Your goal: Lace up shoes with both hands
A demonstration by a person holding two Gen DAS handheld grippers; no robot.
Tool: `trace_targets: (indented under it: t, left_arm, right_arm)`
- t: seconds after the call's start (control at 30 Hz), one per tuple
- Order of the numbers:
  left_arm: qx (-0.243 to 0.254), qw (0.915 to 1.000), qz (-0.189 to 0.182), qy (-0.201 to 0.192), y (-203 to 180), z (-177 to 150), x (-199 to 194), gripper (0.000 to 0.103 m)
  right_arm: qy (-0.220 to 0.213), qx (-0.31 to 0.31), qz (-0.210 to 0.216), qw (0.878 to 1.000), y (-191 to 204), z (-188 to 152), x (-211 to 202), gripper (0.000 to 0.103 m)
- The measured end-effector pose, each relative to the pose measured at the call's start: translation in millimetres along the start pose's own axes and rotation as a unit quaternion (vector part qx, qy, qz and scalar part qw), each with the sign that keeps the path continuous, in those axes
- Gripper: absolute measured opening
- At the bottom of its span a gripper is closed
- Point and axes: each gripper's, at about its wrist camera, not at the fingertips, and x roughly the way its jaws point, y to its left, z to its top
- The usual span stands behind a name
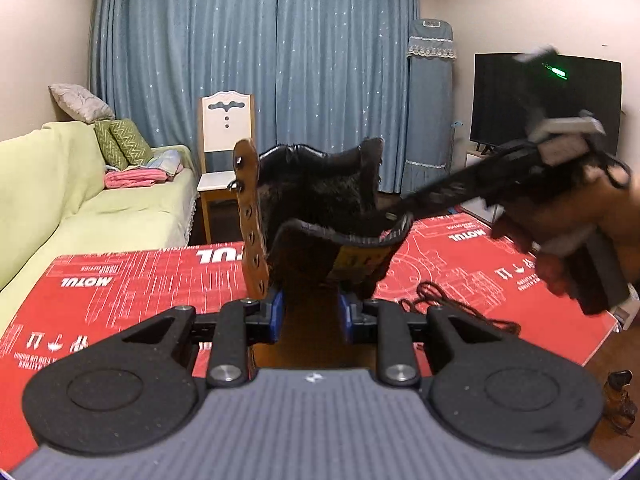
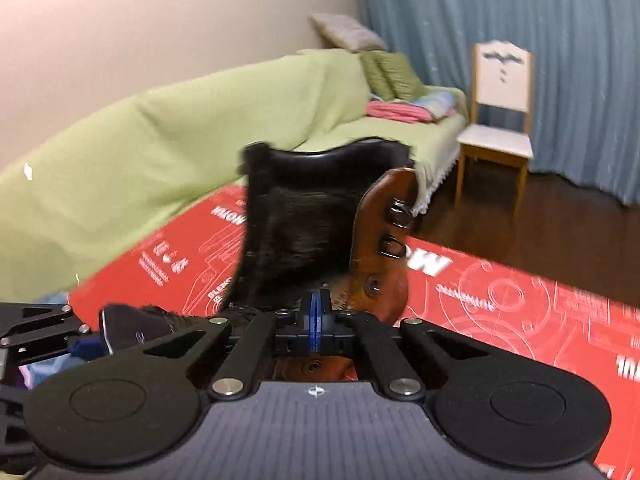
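A brown leather boot (image 1: pixel 312 188) with black fur lining stands on a red cardboard box (image 1: pixel 120 280). Its left eyelet flap (image 1: pixel 250 232) stands up, and the tongue (image 1: pixel 352 240) with a yellow label folds toward me. My left gripper (image 1: pixel 311 312) is closed on the brown leather at the boot's front. A hand holds my right gripper (image 1: pixel 396 216), blurred, with its tips at the tongue's right edge. In the right wrist view the right gripper (image 2: pixel 316 320) has its blue pads pressed together, with nothing visible between them, before the lining (image 2: pixel 296 224) and hooked flap (image 2: pixel 384 232). A dark lace (image 1: pixel 460 308) lies loose on the box.
A green-covered sofa (image 1: pixel 60 200) with cushions stands left of the box. A white chair (image 1: pixel 226 140) stands before blue curtains. A television (image 1: pixel 540 100) is at the right. A second brown boot (image 1: pixel 620 400) stands on the dark wood floor at lower right.
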Motion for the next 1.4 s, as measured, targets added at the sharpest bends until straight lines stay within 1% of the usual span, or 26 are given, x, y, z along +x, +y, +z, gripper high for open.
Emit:
trace_targets:
  t: [0.1, 0.13, 0.17, 0.27, 0.33, 0.47, 0.5, 0.6, 0.67, 0.73, 0.8, 0.87, 0.93, 1.0, 1.13, 1.23, 1.33, 1.4]
  left_arm:
    - [0.009, 0.9999, -0.009, -0.006, 3.5, 9.8, 9.7, 0.022]
    - [0.014, 0.9998, -0.010, -0.008, 4.8, 13.6, 12.4, 0.022]
    - [0.019, 0.9997, -0.012, -0.009, 5.9, 16.7, 14.9, 0.022]
    - [0.036, 0.9992, -0.016, -0.011, 7.9, 27.1, 24.7, 0.022]
    - [0.044, 0.9988, -0.017, -0.011, 8.7, 32.2, 31.8, 0.022]
    - [0.049, 0.9985, -0.021, -0.009, 11.0, 39.8, 43.5, 0.023]
    - [0.049, 0.9985, -0.023, -0.008, 12.0, 41.0, 44.1, 0.023]
    - [0.041, 0.9987, -0.024, -0.014, 16.9, 42.8, 35.0, 0.023]
    - [0.039, 0.9988, -0.020, -0.021, 22.0, 41.5, 24.5, 0.023]
    - [0.033, 0.9990, -0.005, -0.031, 28.9, 39.8, 11.6, 0.023]
    - [0.025, 0.9989, 0.013, -0.036, 36.3, 37.3, 0.5, 0.023]
    - [0.020, 0.9988, 0.025, -0.036, 43.2, 34.7, -6.6, 0.023]
    - [0.015, 0.9989, 0.030, -0.033, 48.2, 30.9, -11.6, 0.023]
    - [0.011, 0.9991, 0.032, -0.027, 52.1, 26.4, -15.2, 0.023]
    - [0.012, 0.9992, 0.034, -0.019, 52.6, 18.5, -16.2, 0.023]
    - [0.007, 0.9995, 0.025, -0.016, 50.9, 13.5, -17.8, 0.023]
    - [0.007, 0.9997, 0.021, -0.014, 48.8, 9.9, -18.8, 0.023]
    - [0.006, 0.9997, 0.018, -0.013, 46.3, 8.1, -20.8, 0.023]
  right_arm:
    - [-0.026, 0.032, 0.022, 0.999, -13.0, -10.0, -15.0, 0.000]
    - [-0.041, 0.034, 0.026, 0.998, -12.4, -14.5, -22.9, 0.004]
    - [-0.056, 0.028, 0.025, 0.998, -9.2, -20.7, -31.0, 0.016]
    - [-0.089, -0.008, 0.010, 0.996, 7.8, -41.4, -49.7, 0.017]
    - [-0.092, -0.040, 0.002, 0.995, 23.0, -55.2, -57.0, 0.017]
    - [-0.075, -0.102, -0.008, 0.992, 57.5, -62.0, -40.8, 0.016]
    - [-0.073, -0.112, -0.013, 0.991, 63.8, -62.4, -37.0, 0.016]
    - [-0.074, -0.116, -0.035, 0.990, 75.0, -56.3, -18.8, 0.016]
    - [-0.085, -0.099, -0.049, 0.990, 75.9, -50.2, -6.3, 0.016]
    - [-0.096, -0.077, -0.060, 0.991, 75.4, -44.0, 4.3, 0.015]
    - [-0.103, -0.047, -0.060, 0.992, 75.0, -38.2, 10.3, 0.015]
    - [-0.109, -0.018, -0.078, 0.991, 76.4, -33.3, 16.3, 0.015]
    - [-0.109, 0.017, -0.096, 0.989, 73.6, -28.4, 21.3, 0.015]
    - [-0.099, 0.044, -0.106, 0.988, 68.6, -23.7, 27.1, 0.014]
    - [-0.078, 0.051, -0.126, 0.988, 68.1, -17.6, 39.6, 0.013]
    - [-0.090, 0.057, -0.131, 0.986, 71.7, -11.9, 36.3, 0.013]
    - [-0.085, 0.051, -0.141, 0.985, 72.9, -8.3, 40.3, 0.014]
    - [-0.074, 0.071, -0.135, 0.986, 66.7, -6.9, 46.2, 0.014]
